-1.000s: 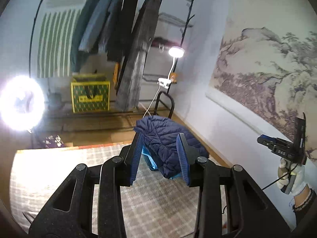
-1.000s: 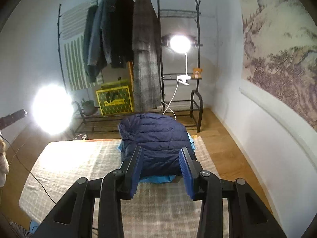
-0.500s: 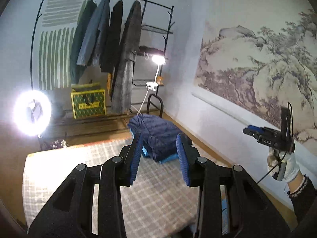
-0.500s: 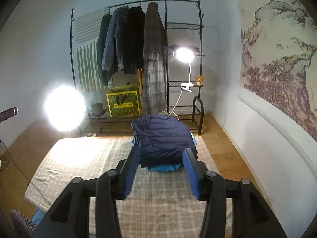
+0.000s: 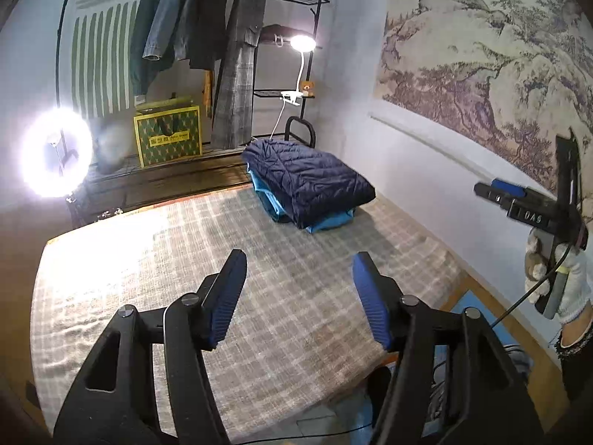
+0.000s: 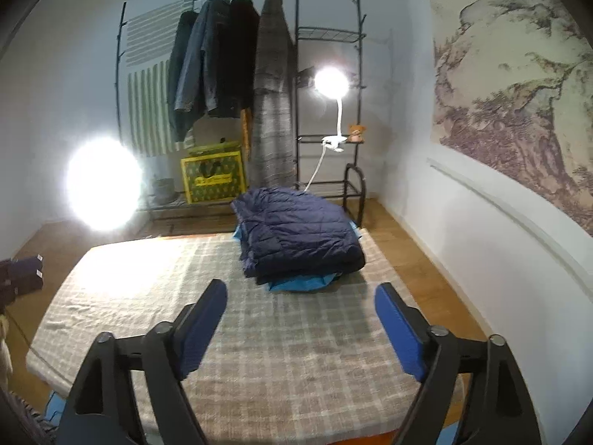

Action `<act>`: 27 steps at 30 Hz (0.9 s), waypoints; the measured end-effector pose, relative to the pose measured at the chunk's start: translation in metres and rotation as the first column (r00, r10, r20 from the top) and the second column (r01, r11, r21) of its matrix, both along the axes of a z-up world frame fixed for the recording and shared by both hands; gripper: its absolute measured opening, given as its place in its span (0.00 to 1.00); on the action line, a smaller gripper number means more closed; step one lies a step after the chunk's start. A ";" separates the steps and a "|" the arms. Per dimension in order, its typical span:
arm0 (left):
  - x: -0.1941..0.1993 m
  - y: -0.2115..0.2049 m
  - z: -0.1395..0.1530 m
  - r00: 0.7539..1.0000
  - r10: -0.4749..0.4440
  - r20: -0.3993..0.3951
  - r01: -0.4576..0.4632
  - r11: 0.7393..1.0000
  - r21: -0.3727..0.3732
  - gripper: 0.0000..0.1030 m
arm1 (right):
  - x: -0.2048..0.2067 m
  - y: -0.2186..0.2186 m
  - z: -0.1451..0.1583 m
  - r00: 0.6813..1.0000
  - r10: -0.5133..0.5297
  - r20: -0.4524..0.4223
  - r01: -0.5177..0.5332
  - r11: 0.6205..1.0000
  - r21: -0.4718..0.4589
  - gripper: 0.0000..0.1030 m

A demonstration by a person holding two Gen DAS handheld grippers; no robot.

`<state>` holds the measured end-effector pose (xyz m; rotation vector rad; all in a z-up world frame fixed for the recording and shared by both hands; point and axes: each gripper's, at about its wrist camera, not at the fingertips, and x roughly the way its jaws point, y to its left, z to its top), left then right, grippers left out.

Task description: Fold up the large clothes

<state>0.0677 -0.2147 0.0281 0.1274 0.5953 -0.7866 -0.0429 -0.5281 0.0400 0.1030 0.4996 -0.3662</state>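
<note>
A folded navy quilted jacket (image 5: 309, 181) lies on top of a folded light blue garment (image 5: 328, 222) at the far right corner of the checked bed cover (image 5: 178, 259). It also shows in the right wrist view (image 6: 296, 237), with the blue garment (image 6: 300, 283) under it. My left gripper (image 5: 298, 289) is open and empty, well back from the pile above the cover. My right gripper (image 6: 300, 315) is open and empty, also back from the pile. The right gripper shows in the left wrist view (image 5: 537, 207), held in a gloved hand at the right.
A clothes rack (image 6: 237, 59) with hanging coats stands behind the bed. A yellow-green box (image 6: 213, 180) sits under it. A ring light (image 6: 103, 185) glares at the left, a clip lamp (image 6: 331, 81) at the back. A wall with a painting (image 6: 519, 85) runs along the right.
Both grippers have pulled back from the folded pile and opened wider. The pile stays in place at the far corner of the bed.
</note>
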 end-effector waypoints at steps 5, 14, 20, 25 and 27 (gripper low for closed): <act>0.003 -0.007 -0.017 0.999 0.011 0.031 -0.011 1.000 0.012 0.76 | 0.007 0.008 -0.009 0.998 -0.049 0.030 0.051 0.997 -0.063 1.00; 0.016 -0.012 -0.038 0.997 0.061 0.056 -0.060 0.998 -0.010 0.97 | 0.034 0.013 -0.035 0.997 -0.069 0.039 0.072 0.995 -0.068 1.00; 0.032 -0.017 -0.054 0.994 0.105 0.039 -0.107 0.994 0.036 0.98 | 0.051 0.019 -0.060 0.996 -0.076 0.043 0.079 0.994 -0.073 1.00; 0.040 -0.019 -0.068 0.989 0.141 0.032 -0.143 0.987 0.074 1.00 | 0.066 0.023 -0.078 0.999 -0.046 0.019 0.048 0.994 -0.094 1.00; 0.042 -0.022 -0.073 0.987 0.154 0.034 -0.157 0.983 0.096 1.00 | 0.069 0.024 -0.084 0.999 -0.044 0.017 0.045 0.994 -0.095 1.00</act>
